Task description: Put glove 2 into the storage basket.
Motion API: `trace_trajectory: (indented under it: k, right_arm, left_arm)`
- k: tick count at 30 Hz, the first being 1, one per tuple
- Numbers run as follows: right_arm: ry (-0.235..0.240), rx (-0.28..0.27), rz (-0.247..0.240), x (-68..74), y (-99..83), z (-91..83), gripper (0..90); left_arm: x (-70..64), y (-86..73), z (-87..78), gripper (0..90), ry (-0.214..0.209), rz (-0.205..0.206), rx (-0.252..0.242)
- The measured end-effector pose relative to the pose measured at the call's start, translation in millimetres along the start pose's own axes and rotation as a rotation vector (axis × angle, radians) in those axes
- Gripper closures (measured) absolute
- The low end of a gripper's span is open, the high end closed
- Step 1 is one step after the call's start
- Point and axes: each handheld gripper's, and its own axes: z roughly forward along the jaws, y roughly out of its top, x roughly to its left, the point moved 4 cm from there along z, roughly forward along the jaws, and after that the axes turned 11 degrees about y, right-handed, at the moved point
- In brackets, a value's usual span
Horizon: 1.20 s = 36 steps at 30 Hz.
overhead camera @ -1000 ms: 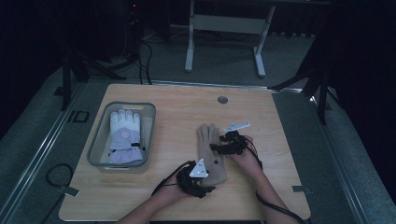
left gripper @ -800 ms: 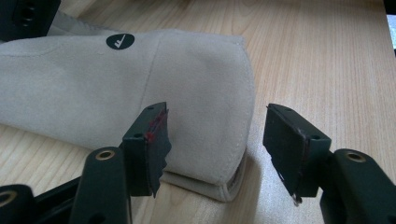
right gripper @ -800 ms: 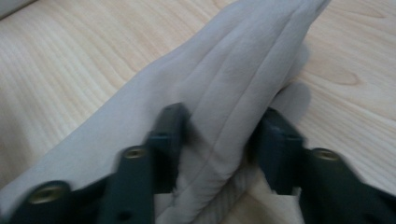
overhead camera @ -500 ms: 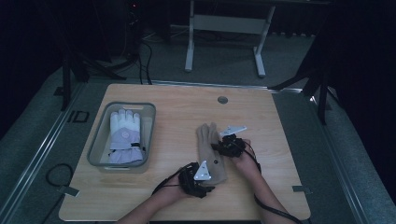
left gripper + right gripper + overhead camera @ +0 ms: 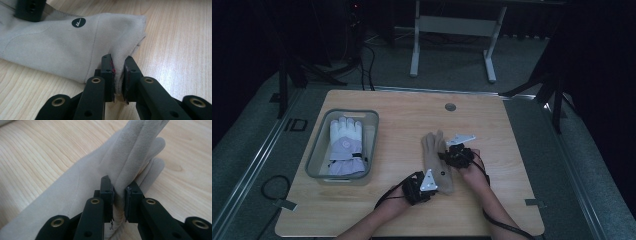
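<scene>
While flat on the table (image 5: 512, 125), the beige glove (image 5: 435, 160) sits pinched — between both tongs.

Both claws (image 5: 428, 181) (image 5: 447, 156) meet the tan glove (image 5: 435, 161).

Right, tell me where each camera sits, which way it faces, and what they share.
High view: above the person's side, facing forward and down on the table; forearms, left gripper, right gripper, beige glove, bin holding a white glove.
Left gripper view: on the left gripper, looking along jaws pinching the beige glove's cuff.
Right gripper view: on the right gripper, jaws pinching its finger end.
Shared: the beige glove.
</scene>
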Motion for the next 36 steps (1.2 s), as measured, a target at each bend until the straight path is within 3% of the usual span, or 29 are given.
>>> trace_trajectory:
  k: [5,10,12,25,36]
  right_arm:
    - [0.016,-0.022,0.008,2.0,8.3,-6.8,80.1]
    - [-0.001,-0.02,0.008,3.2,7.9,-6.6,80.8]
    - [0.019,-0.028,0.022,3.4,10.0,-7.6,80.8]
    - [0.031,-0.086,0.009,13.2,46.3,-21.4,80.7]
    - [0.042,-0.101,-0.035,28.7,81.7,-18.4,80.6]
  left_arm:
    - [3.7,3.4,-7.9,82.9,-0.012,-0.002,0.0]
    - [4.7,6.4,-15.0,83.0,0.007,0.01,-0.012]
    - [7.1,7.7,-18.1,83.1,0.012,0.013,-0.012]
    - [25.7,14.3,-43.1,83.1,0.052,0.028,-0.015]
    - [44.5,10.7,-68.0,83.0,0.091,0.023,-0.01]
